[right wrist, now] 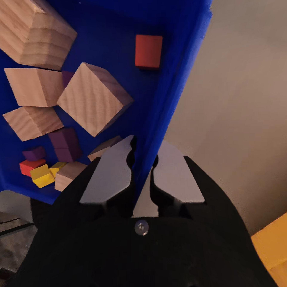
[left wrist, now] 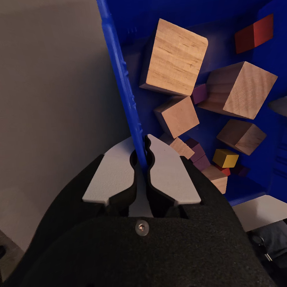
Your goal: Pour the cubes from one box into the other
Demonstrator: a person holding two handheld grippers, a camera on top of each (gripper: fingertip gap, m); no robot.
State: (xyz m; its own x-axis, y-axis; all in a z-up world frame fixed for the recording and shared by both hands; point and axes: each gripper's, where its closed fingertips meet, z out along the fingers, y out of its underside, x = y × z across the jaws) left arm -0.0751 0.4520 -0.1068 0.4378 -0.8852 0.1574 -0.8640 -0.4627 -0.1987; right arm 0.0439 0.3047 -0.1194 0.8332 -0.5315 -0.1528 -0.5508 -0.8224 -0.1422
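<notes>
Between the left gripper [left wrist: 140, 149] fingers sits the left wall of the blue box [left wrist: 118, 65], pinched tight; the right gripper [right wrist: 146, 144] clamps the box's right wall likewise. Inside lie scattered plain wooden cubes [left wrist: 174, 57], with small purple, yellow [left wrist: 225, 158] and red cubes [right wrist: 148, 51] near both grippers.

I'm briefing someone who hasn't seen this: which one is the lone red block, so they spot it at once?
Start at the blue box that both grippers clamp by opposite walls. Inside, wooden cubes and small purple and yellow blocks crowd together; the red block lies alone on bare blue floor, away from that cluster. It is the only coloured block touching nothing else.
</notes>
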